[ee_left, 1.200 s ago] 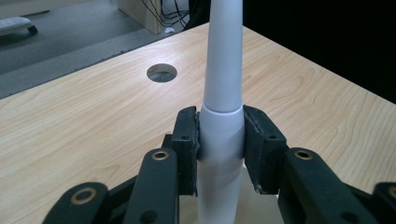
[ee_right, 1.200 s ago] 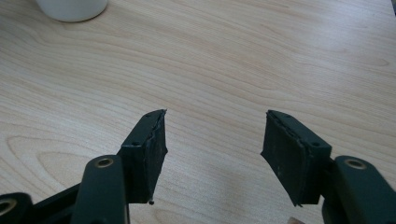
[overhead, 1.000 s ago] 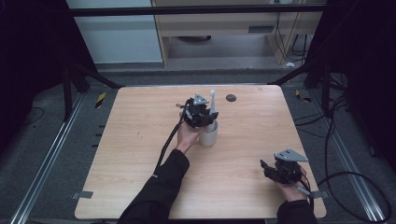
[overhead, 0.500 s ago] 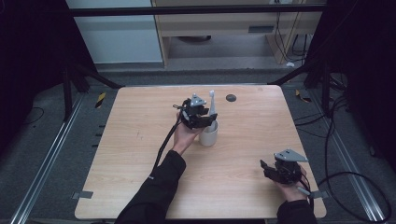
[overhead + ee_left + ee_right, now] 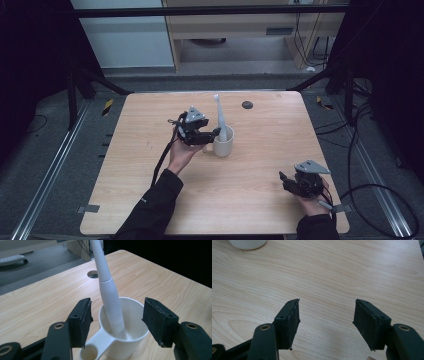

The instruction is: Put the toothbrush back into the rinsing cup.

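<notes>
High view: a white mug [image 5: 223,143] of smooth glazed look is seen near the middle of the counter [image 5: 150,190], with a slim white electric toothbrush [image 5: 220,120] standing in it, leaning against the rim, its narrow neck rising above. The counter is a pale wood-grain board with rounded corners and a small dark round hole [image 5: 247,104] near its far edge. Grey floor, metal rails and a light cabinet are seen beyond, with black cables at the right.

Left gripper view: the mug's round body and its flat handle with a round hole [image 5: 88,354] are seen between and beyond the black, rubber-padded jaws. The left claw [image 5: 212,136] is released; its jaws have just been opening, and the toothbrush [image 5: 110,295] and mug [image 5: 120,340] stand between them untouched by the pads.

The right claw [image 5: 287,180] is held spread and empty near the counter's near right corner, well apart from the mug.
</notes>
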Demonstrator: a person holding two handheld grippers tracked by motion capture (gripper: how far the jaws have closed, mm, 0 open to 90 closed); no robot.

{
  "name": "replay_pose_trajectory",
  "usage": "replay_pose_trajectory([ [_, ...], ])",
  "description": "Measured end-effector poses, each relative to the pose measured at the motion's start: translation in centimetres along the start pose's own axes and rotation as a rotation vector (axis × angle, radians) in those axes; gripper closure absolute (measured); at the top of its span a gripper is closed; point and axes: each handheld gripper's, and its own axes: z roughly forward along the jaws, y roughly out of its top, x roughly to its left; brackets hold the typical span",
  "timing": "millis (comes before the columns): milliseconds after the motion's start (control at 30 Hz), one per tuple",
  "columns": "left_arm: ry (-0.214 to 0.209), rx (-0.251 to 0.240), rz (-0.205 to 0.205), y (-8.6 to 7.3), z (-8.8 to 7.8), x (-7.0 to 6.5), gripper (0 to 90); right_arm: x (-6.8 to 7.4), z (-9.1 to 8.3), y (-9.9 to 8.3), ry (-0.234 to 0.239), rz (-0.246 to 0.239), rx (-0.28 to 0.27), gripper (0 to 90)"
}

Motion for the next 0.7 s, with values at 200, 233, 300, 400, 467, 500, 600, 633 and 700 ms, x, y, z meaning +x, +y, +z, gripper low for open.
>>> replay_pose_trajectory([
  [200, 0.039, -0.009, 0.005, -1.1, -3.6, 0.6, 35.6, 0.0, 0.0, -0.1, -0.004, -0.004, -0.003, 36.0],
  [233, 0.050, -0.007, 0.007, -1.5, -4.1, 0.8, 35.2, 0.0, -0.1, -0.1, -0.004, -0.006, -0.004, 35.6],
  [300, 0.066, 0.003, 0.000, -2.3, -5.2, 1.2, 34.2, 0.0, -0.1, -0.2, -0.003, -0.003, -0.004, 34.8],
  [400, 0.090, 0.026, -0.019, -3.8, -6.6, 1.7, 32.9, 0.1, -0.1, -0.3, -0.002, 0.006, -0.004, 34.0],
  [467, 0.112, 0.041, -0.017, -5.0, -7.6, 2.0, 32.2, 0.2, -0.2, -0.3, 0.000, 0.013, -0.010, 33.0],
  [500, 0.123, 0.047, -0.023, -5.6, -8.1, 2.2, 32.2, 0.2, -0.2, -0.3, 0.000, 0.013, -0.010, 33.0],
  [600, 0.150, 0.062, -0.056, -7.4, -9.4, 2.9, 31.6, 0.2, 0.0, -0.4, -0.003, 0.015, -0.005, 32.2],
  [633, 0.165, 0.072, -0.056, -7.8, -9.8, 3.2, 31.6, 0.2, 0.0, -0.4, -0.005, 0.016, -0.004, 31.9],
  [700, 0.184, 0.069, -0.080, -8.8, -10.7, 3.7, 31.1, 0.2, 0.0, -0.5, -0.011, 0.017, -0.006, 31.3],
])
